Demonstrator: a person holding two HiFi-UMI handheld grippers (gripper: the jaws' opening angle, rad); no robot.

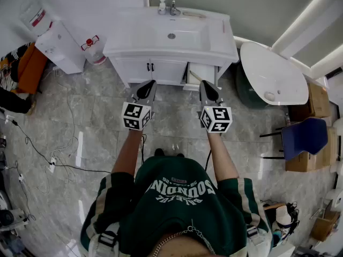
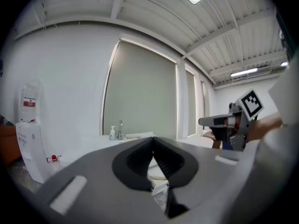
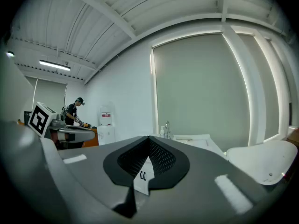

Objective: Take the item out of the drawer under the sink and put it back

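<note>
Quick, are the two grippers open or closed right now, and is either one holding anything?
Left gripper: closed, nothing between its jaws.
Right gripper: closed, nothing between its jaws.

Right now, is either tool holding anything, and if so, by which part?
Nothing is held. The left tool and the right tool each have their jaws shut together with nothing between them, and both are short of the sink cabinet.

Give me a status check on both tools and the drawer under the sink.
Left tool shut, empty. Right tool shut, empty. Drawer looks pulled open just ahead, contents unclear. Nothing seen blocking it.
</note>
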